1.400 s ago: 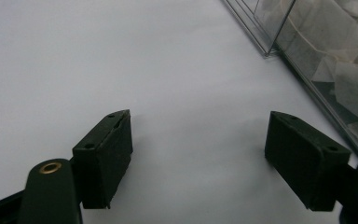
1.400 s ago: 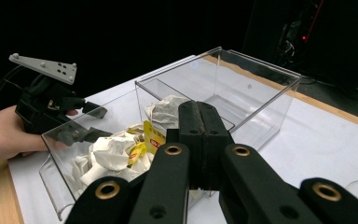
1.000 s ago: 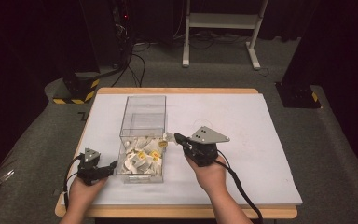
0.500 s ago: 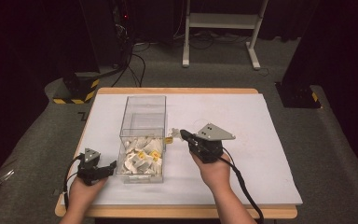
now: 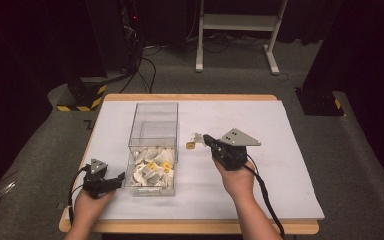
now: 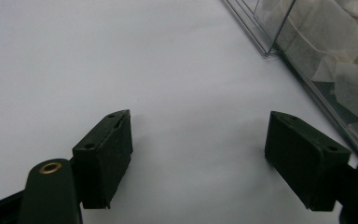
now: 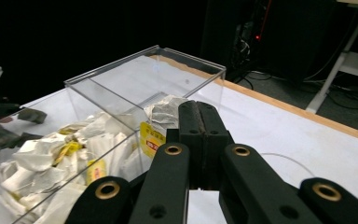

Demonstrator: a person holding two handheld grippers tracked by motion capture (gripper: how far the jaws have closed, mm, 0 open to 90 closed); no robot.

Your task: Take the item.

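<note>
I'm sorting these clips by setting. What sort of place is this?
Probably a lab or recording workshop: a white-covered table standing among dark curtains, cables trailing over grey carpet, a hazard-striped stand base, and a white metal frame behind.

The desk (image 5: 280,150) is seen from above and afar; each claw view is taken close and low, and the clear box (image 5: 152,145) is shared by all

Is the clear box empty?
No, the clear box has a pile of white tea bags with yellow tags in its near end.
</note>
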